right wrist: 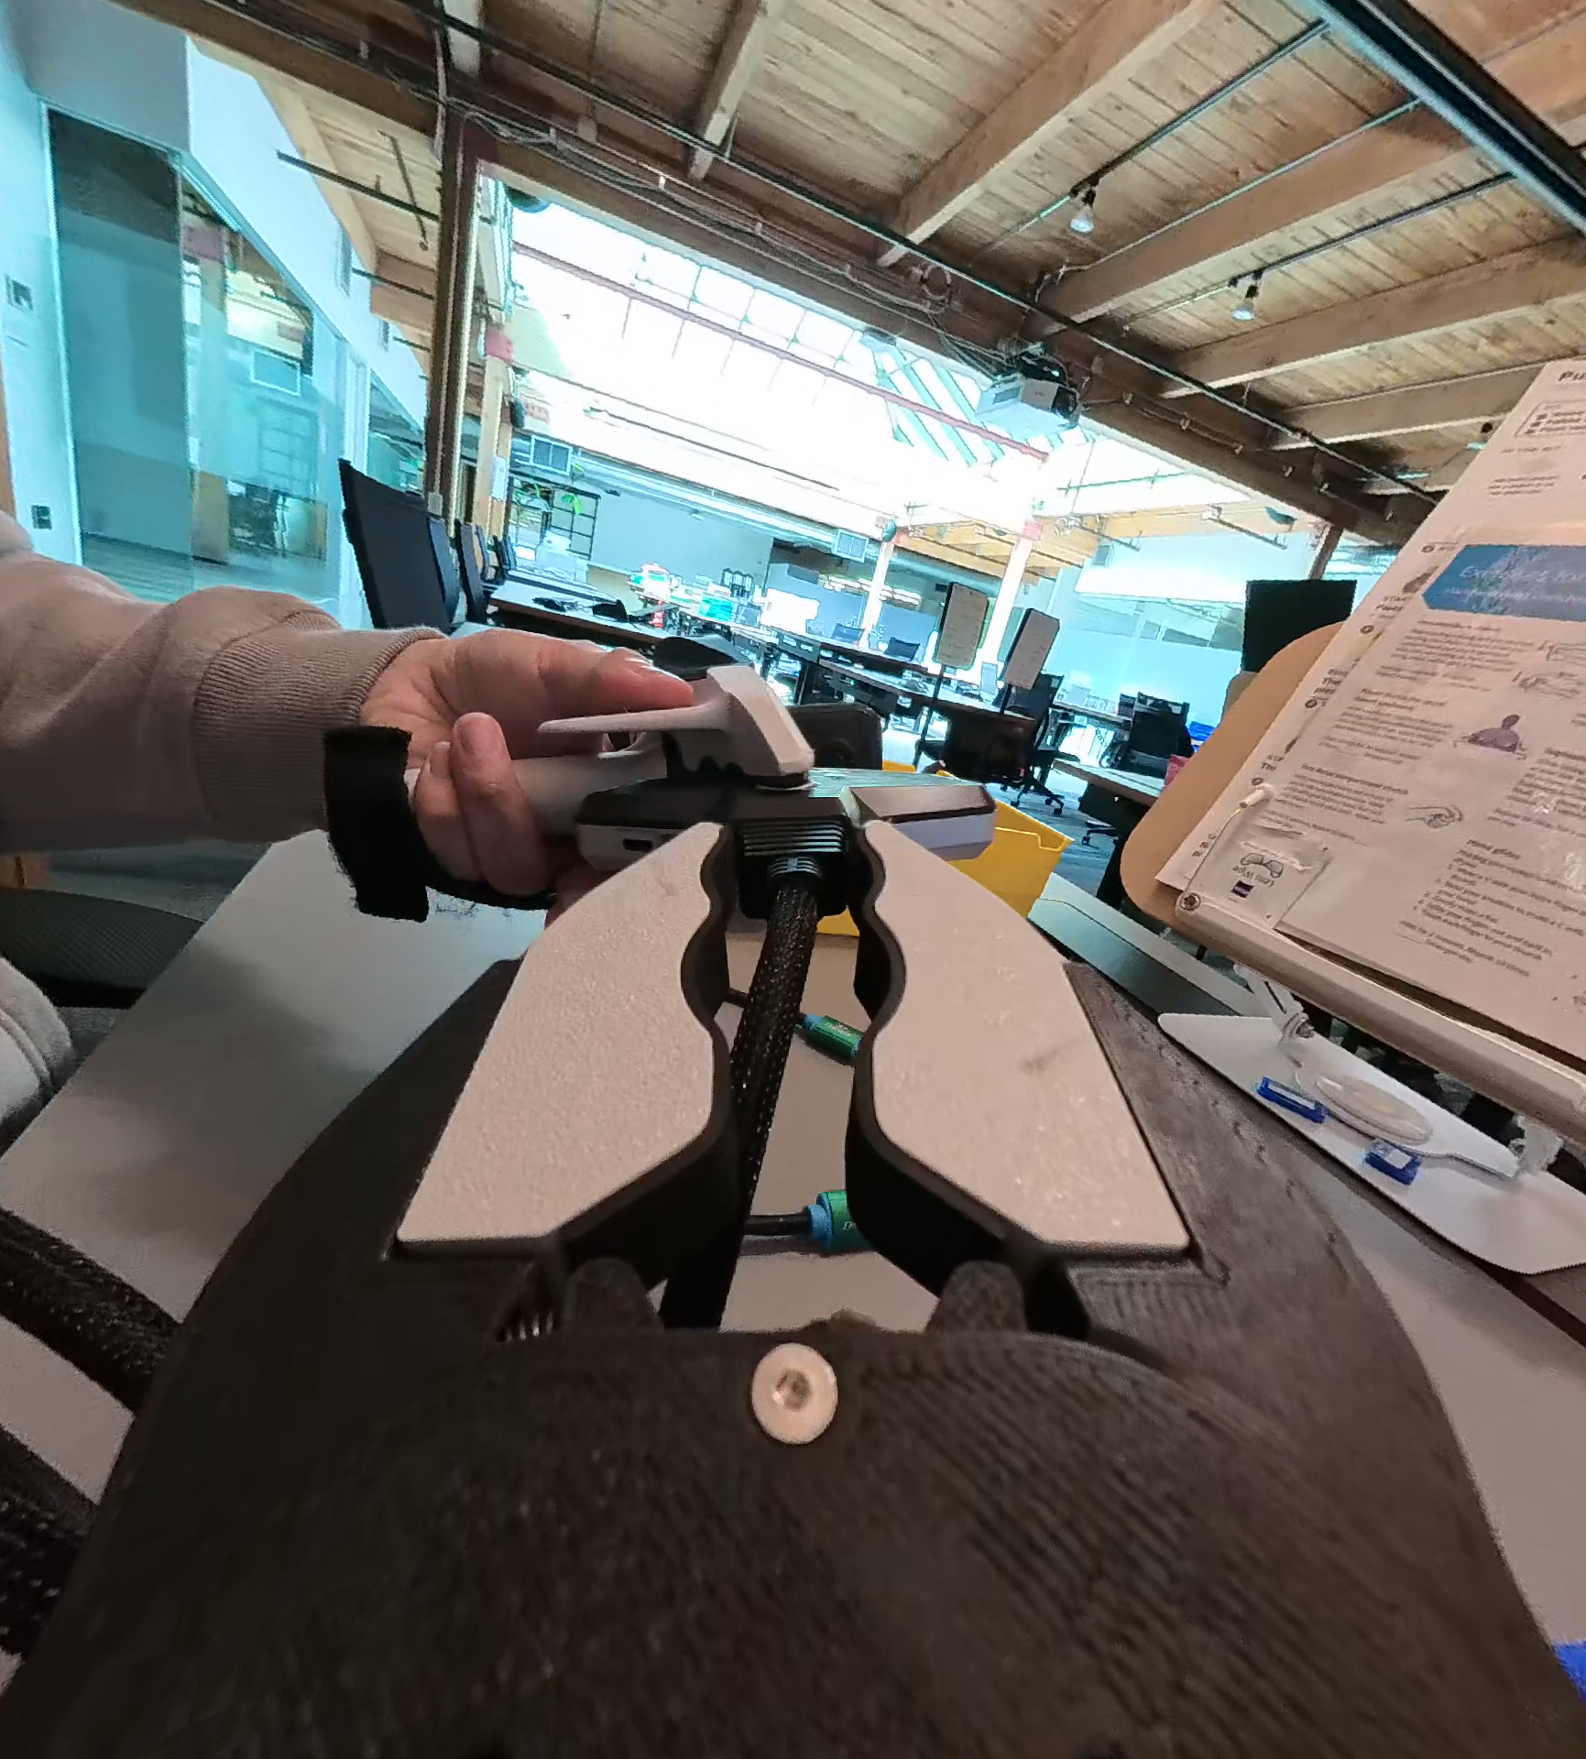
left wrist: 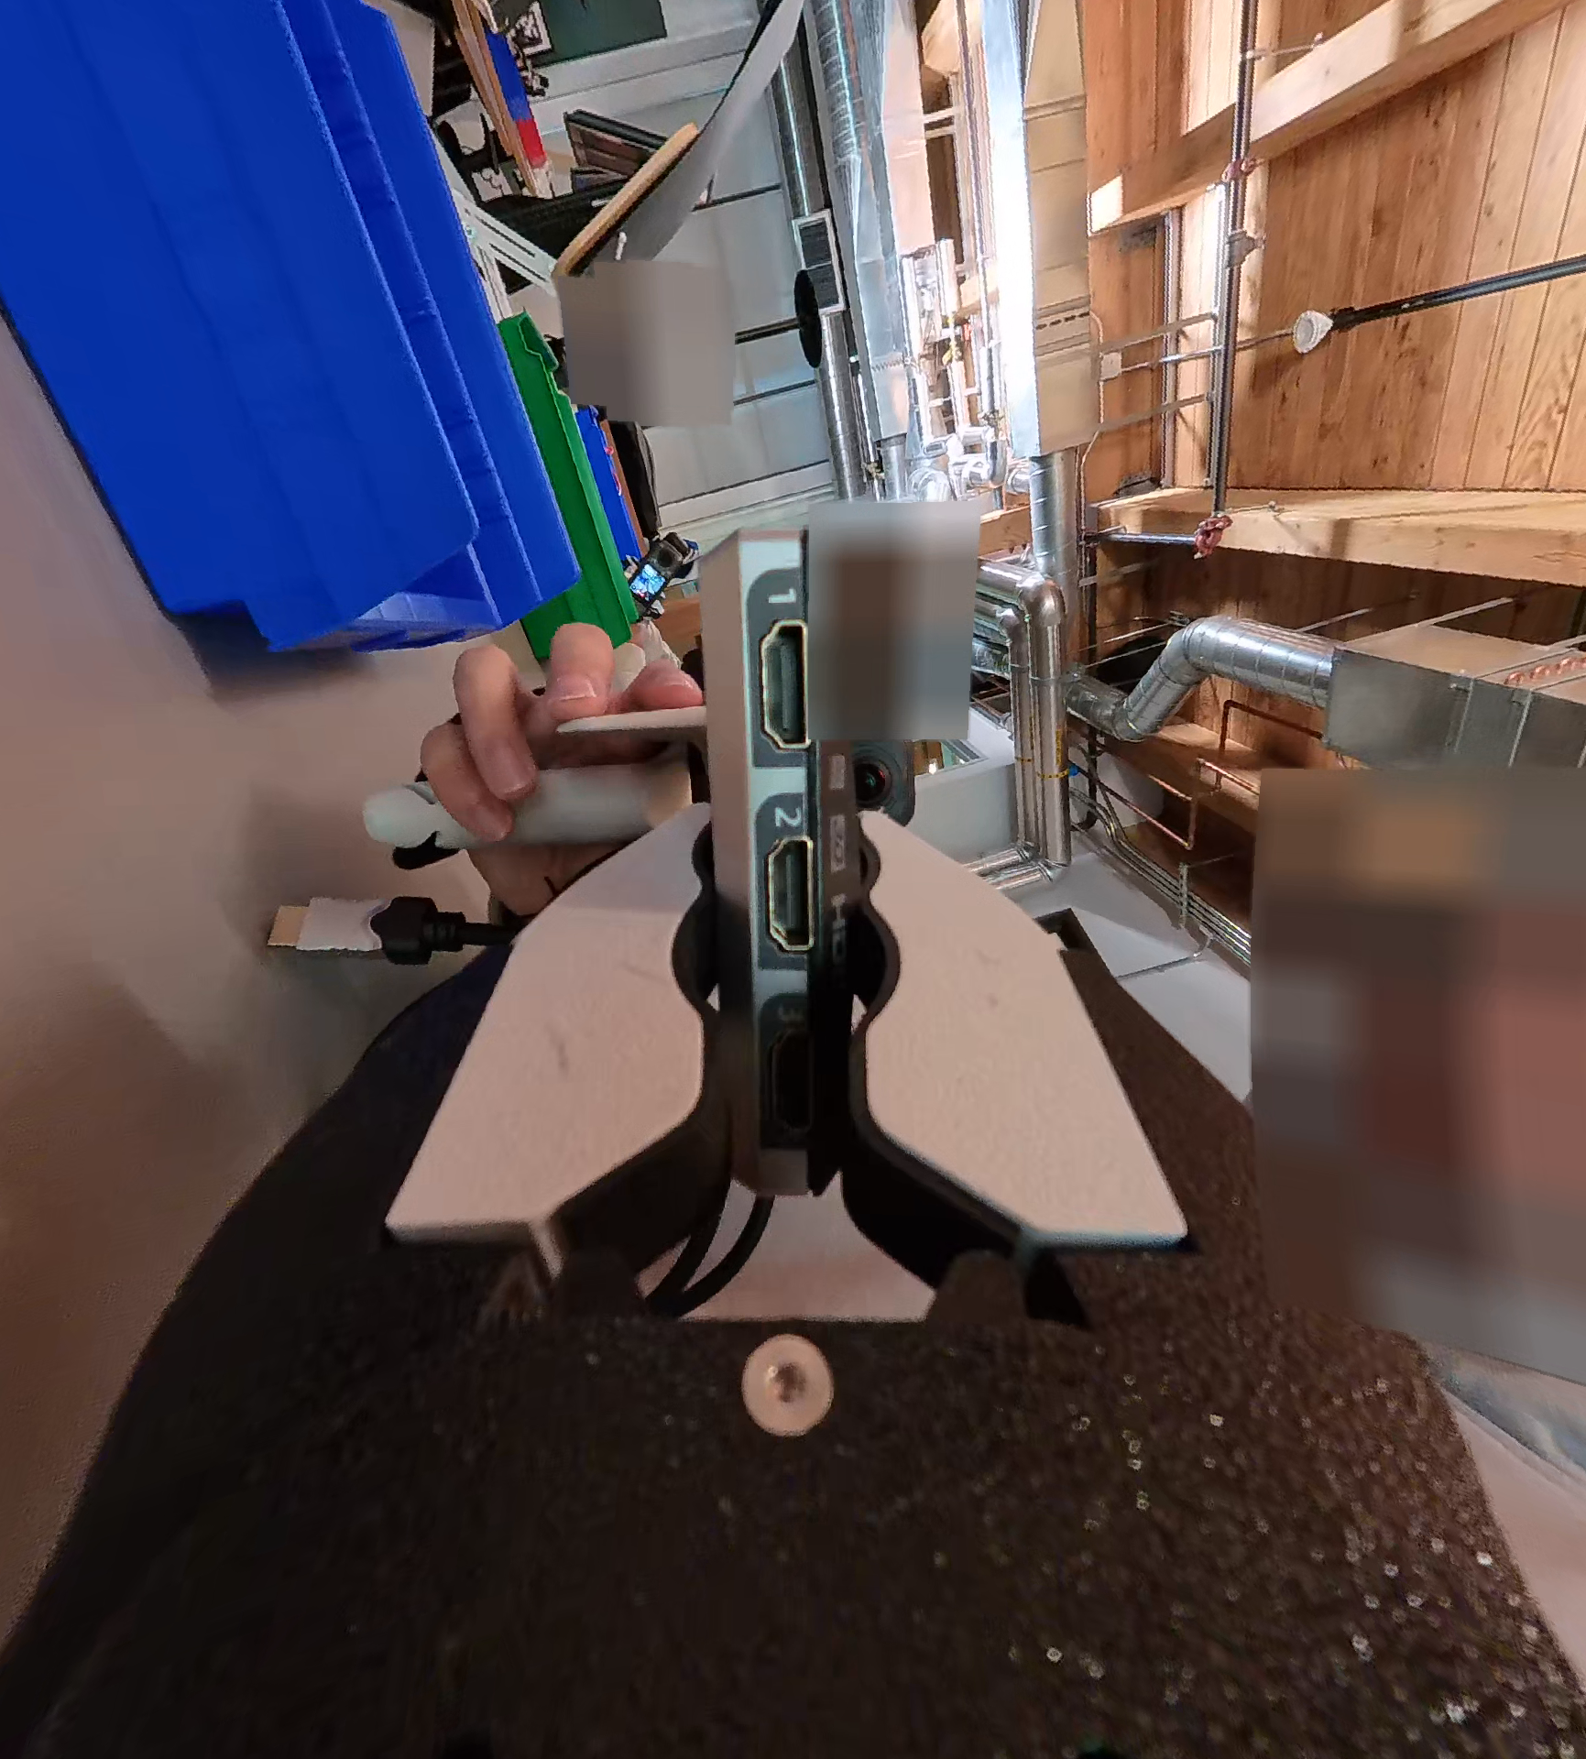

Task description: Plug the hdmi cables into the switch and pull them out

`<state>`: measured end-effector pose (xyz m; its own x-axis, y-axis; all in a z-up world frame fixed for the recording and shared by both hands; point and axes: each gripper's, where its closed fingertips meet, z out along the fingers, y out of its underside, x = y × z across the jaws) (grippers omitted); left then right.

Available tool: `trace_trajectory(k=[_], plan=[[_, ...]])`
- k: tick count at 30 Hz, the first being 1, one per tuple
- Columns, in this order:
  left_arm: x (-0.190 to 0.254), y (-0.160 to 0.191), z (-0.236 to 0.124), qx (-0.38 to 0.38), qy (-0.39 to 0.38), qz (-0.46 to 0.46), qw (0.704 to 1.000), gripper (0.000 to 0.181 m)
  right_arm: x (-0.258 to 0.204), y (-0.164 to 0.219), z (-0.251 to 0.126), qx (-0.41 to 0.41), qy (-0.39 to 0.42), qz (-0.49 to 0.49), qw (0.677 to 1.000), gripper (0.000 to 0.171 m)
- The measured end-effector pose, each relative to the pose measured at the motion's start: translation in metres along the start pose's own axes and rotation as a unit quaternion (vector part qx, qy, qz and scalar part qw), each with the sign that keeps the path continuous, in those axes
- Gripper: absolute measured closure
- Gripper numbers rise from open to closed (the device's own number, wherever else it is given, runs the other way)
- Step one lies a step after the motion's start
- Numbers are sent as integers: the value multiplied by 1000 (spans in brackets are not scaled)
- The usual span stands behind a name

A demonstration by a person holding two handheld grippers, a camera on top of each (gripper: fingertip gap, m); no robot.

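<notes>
My left gripper (left wrist: 784, 857) is shut on the grey HDMI switch (left wrist: 732, 685) and holds it up off the table. Three numbered ports on its face show, and all three are empty. My right gripper (right wrist: 789, 847) is shut on the ribbed black plug (right wrist: 789, 836) of a braided black HDMI cable (right wrist: 770, 980). The plug sits right at the switch (right wrist: 922, 807), which shows edge-on ahead. Whether the plug touches the switch is hidden. A hand (right wrist: 503, 723) holds the left gripper's white handle.
A second HDMI plug with a white tag (left wrist: 360, 928) lies on the table. Blue bins (left wrist: 246, 333) and a green bin (left wrist: 570, 495) stand behind. A yellow bin (right wrist: 1008, 857), a paper on a tilted stand (right wrist: 1436, 761) and green-tipped cables (right wrist: 832, 1033) are close by.
</notes>
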<state>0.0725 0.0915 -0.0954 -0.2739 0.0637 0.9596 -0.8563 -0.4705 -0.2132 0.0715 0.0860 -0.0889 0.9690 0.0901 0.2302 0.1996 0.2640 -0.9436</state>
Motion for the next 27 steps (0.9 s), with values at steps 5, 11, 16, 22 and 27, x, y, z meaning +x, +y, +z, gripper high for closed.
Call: trace_trajectory(k=[5,11,16,22,27], plan=[[2,2,2,2,2,-8,1000,158,-3,0,-2,-19,-7,7,1000,147],[-2,0,6,12,-3,-20,1000,158,0,5,-3,-43,-3,22,999,148],[-2,-7,6,32,-2,-29,999,158,4,7,-1,-51,12,32,998,149],[6,-12,2,1,-37,99,994,155,8,4,2,-35,32,43,998,148],[-15,-61,-63,22,-289,405,867,148,34,-9,-23,6,75,76,994,149]])
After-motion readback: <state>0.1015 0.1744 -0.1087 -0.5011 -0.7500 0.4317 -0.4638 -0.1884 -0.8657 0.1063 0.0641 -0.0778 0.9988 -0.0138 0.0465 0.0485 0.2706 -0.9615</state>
